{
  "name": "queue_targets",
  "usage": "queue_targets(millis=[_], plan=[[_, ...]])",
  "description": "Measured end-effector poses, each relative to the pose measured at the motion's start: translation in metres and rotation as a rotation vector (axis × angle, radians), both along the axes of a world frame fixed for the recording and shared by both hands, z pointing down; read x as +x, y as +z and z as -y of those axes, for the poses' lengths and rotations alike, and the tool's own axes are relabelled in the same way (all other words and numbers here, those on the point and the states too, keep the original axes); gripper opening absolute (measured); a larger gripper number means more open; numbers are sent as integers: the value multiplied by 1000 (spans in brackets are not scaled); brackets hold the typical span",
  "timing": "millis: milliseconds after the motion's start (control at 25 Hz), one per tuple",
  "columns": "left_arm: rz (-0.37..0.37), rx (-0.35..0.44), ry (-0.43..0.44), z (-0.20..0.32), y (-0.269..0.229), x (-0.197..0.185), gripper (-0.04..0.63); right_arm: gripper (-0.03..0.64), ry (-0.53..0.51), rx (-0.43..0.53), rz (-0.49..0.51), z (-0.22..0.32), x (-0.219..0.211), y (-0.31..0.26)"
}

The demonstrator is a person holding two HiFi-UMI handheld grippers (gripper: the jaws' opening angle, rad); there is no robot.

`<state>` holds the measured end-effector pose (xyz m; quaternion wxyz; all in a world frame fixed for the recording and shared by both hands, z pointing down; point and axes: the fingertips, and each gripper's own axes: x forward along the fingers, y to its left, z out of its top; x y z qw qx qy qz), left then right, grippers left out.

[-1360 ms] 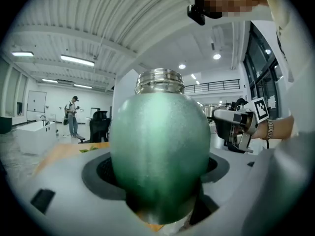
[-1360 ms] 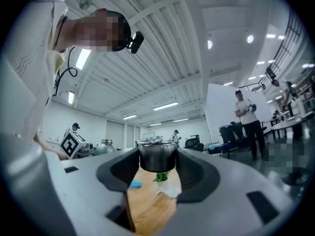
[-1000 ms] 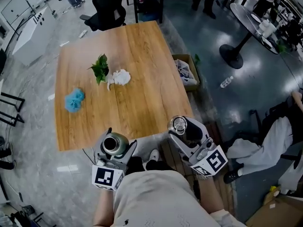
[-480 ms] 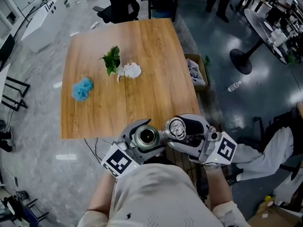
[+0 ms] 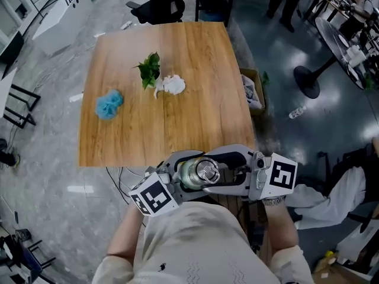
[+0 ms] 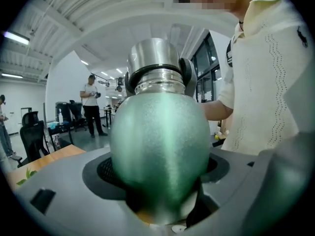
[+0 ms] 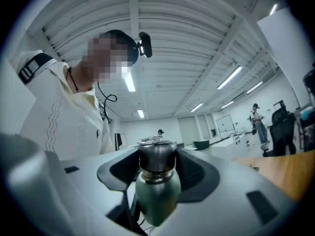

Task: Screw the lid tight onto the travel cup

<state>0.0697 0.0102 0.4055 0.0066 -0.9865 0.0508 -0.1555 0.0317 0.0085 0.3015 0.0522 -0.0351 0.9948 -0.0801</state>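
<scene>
My left gripper (image 5: pixel 180 175) is clamped on the rounded green metal travel cup (image 6: pixel 160 151), held in the air just off the 6 o'clock edge of the wooden surface (image 5: pixel 177 123). My right gripper (image 5: pixel 220 173) has its jaws closed round the round steel lid (image 7: pixel 156 156), which sits on the cup's neck.

Risks:
- The lid cross-threads if my two grippers aren't in line.
- The smooth cup spins in the left jaws as I twist.
- A slip drops it past the surface.

Count log. Desk (image 5: pixel 195 123): one. On it are one green leafy sprig (image 5: pixel 149 68), one white crumpled wad (image 5: pixel 173 85) and one blue fluffy tuft (image 5: pixel 109 103). Travel cup (image 6: pixel 160 151): one. Lid (image 7: pixel 156 156): one. Grippers: two, a left gripper (image 5: pixel 185 173) and a right gripper (image 5: pixel 214 173). Beside the desk are one cardboard box (image 5: pixel 251 90) and one plastic bottle (image 5: pixel 297 112).
</scene>
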Motion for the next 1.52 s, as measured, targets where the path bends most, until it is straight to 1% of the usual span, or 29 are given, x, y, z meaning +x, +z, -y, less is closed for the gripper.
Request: queue_targets(millis=[80,160,240,400,480,520,600,680,720,760,800,840,920,1000,1080,1120,1160,1200,1240,1280,1320,1440,1520], plan=[[9,-4,44,-6,0,-1,403,241,-53,0,-21,-5,-5,2],[4,-13,69,-9,-1,-4,403,241,-95,10,-45,-9,-11,5],[-24,-31,66,-8,-6,-5,403,241,-99,16,-50,-9,-13,7],[-74,-52,18,-6,-13,-7,403,241,-66,29,14,-7,-17,2],[-72,-31,-67,5,-14,-9,403,241,-7,56,25,-2,-20,0],[-56,-10,-136,13,-14,-12,403,241,42,76,23,2,-20,-1],[-4,41,-312,34,-12,-20,403,241,178,110,6,13,-20,-1],[45,67,-475,51,-7,-27,403,241,333,105,-20,24,-18,2],[56,61,-522,56,-3,-29,403,241,396,89,-33,28,-19,6],[58,49,-542,58,1,-29,403,241,440,74,-48,30,-20,10],[54,34,-536,57,4,-29,403,241,457,65,-64,30,-21,15],[45,22,-507,53,5,-27,403,245,449,61,-78,28,-23,19],[21,8,-398,39,4,-21,403,281,372,47,-86,21,-23,23],[-6,12,-259,21,-2,-15,403,295,243,45,-56,11,-20,15],[-31,9,-123,2,-7,-11,403,295,82,69,-24,-5,-18,4],[-37,4,-69,-7,-8,-9,403,295,11,84,-16,-12,-16,-1],[-38,-1,-33,-12,-10,-7,403,291,-42,97,-13,-17,-15,-4],[-36,-1,-25,-13,-10,-6,403,249,-68,106,-12,-19,-14,-7],[-32,3,-47,-10,-11,-5,403,247,-61,112,-10,-17,-14,-9],[-29,8,-95,-3,-11,-6,403,245,-23,116,-6,-13,-15,-10],[-27,12,-162,6,-10,-8,403,245,37,116,0,-6,-15,-10],[-6,19,-400,37,-4,-20,403,244,271,110,-6,16,-18,-6],[9,18,-526,52,0,-26,403,244,425,102,-28,29,-19,-3]])
